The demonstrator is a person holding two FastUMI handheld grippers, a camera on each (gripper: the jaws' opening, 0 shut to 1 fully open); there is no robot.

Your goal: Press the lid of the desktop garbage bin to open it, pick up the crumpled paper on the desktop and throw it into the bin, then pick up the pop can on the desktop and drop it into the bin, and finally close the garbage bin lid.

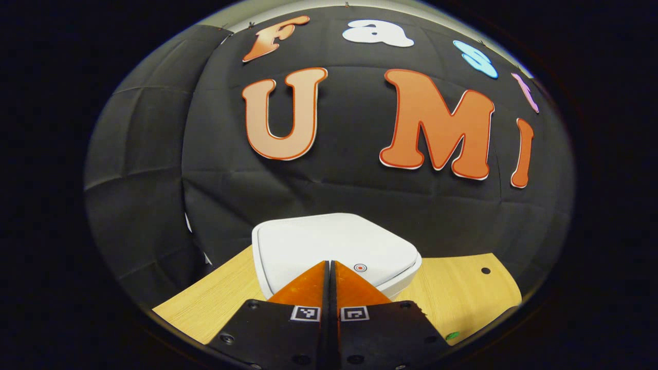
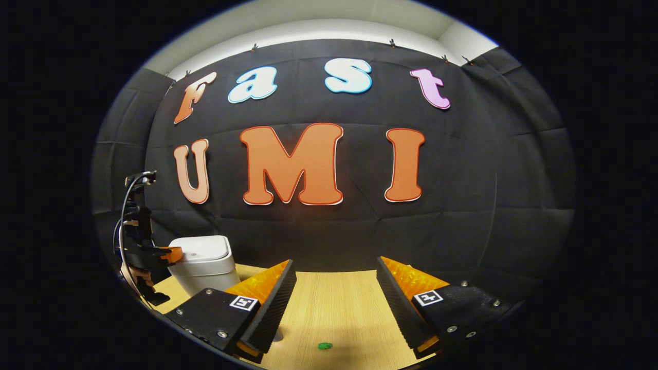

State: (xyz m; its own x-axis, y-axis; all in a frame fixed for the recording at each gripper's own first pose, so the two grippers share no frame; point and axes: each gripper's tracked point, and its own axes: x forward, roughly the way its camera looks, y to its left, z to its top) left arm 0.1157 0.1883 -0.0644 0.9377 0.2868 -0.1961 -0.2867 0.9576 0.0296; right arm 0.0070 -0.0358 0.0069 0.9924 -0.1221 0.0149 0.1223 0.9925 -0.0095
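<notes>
Left hand-held gripper (image 1: 329, 263): I hold it with its two fingers together, nothing between them, tips over the near edge of the bin's lid. From the left gripper view I cannot tell whether the tips touch the lid or hang just above it.

Right hand-held gripper (image 2: 333, 267): I hold it with fingers spread wide apart, empty, above bare tabletop (image 2: 339, 303), well apart from the bin.

Garbage bin (image 2: 203, 267): a small white bin with rounded corners, standing upright on the tabletop near the black cloth wall, at the left in the right gripper view, with my left hand-held gripper just beside its top.

Lid (image 1: 329, 246): white, smooth, gently domed, lying flat and shut. A small round red-ringed mark (image 1: 360, 267) sits near the front edge, just right of my fingertips.

How the lid will handle: I judge it hard glossy plastic, stiff and a little slippery, probably on a push latch. It needs a press, not a grasp, so closed fingers used as one blunt point suit it.

Where to press: near the front edge, about at the mark, straight down.

How the bin will handle: it looks light and likely empty, so a slanted push could slide or tip it.

Green speck (image 2: 324, 346): a small bit on the tabletop below my right fingers; too small to identify.
</notes>
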